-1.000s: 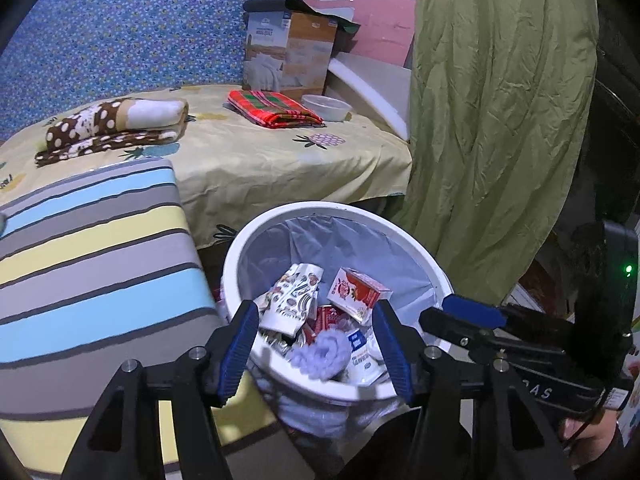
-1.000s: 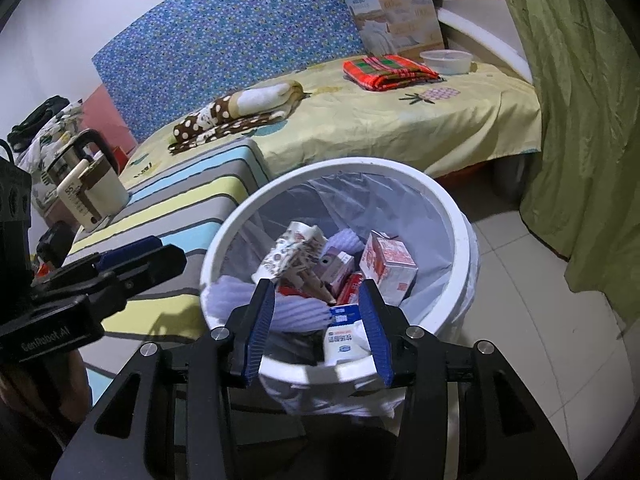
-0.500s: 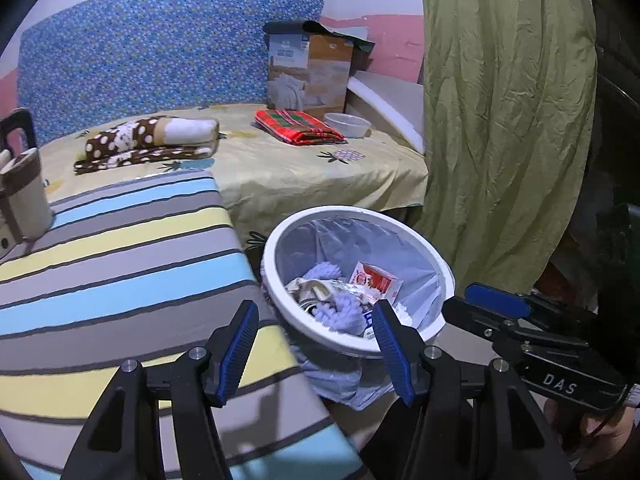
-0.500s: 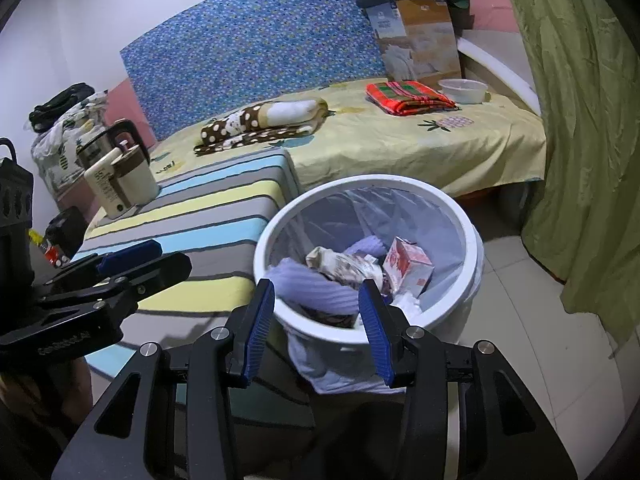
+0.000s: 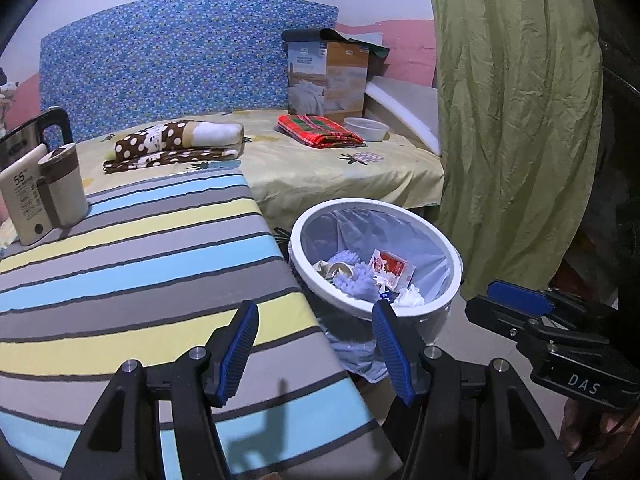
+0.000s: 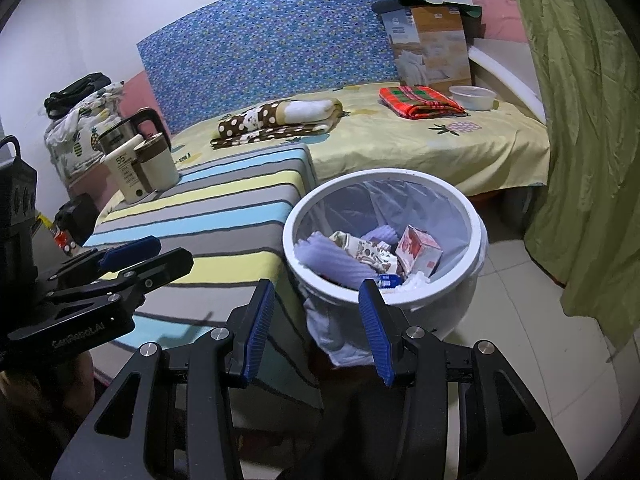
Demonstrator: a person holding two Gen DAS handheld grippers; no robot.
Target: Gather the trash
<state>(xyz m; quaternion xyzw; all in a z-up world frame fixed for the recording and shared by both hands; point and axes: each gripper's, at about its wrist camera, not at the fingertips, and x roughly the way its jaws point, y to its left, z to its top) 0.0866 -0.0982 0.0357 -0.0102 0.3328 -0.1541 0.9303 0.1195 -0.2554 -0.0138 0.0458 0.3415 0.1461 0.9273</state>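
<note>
A white trash bin (image 6: 476, 236), lined with a pale blue plastic bag (image 6: 420, 208), stands on the tiled floor at the centre of the right-wrist view and at centre right of the left-wrist view, just beside the corner of a striped table top (image 5: 132, 256). Inside the bin lie a red-and-white carton (image 6: 418, 250), a patterned wrapper (image 6: 366, 250), lilac fuzzy cloth (image 5: 360, 280) and crumpled white tissue (image 5: 408, 299); the heap sits below the rim.

The left gripper (image 5: 314, 354) hangs at the bottom of its own view, blue pads spread wide with nothing between them, over the near edge of the table top and short of the bin. The right gripper (image 6: 317, 330), at the bottom of its view, holds its pads apart too, at a narrower gap, empty, in front of the bin's near rim and the bag's loose overhang.

At the upper left of both views a cream jug (image 6: 156, 162) and a steel kettle (image 6: 120, 132) stand at the far end of the table top. Beyond, across the upper middle, a bed with a yellow sheet (image 5: 320, 172) carries a polka-dot blanket (image 5: 176, 146), a red plaid cloth (image 5: 318, 130), a white bowl (image 5: 366, 128) and a cardboard box (image 5: 326, 78), backed by a blue floral headboard (image 5: 168, 64). A green curtain (image 5: 516, 120) fills the right edge.
</note>
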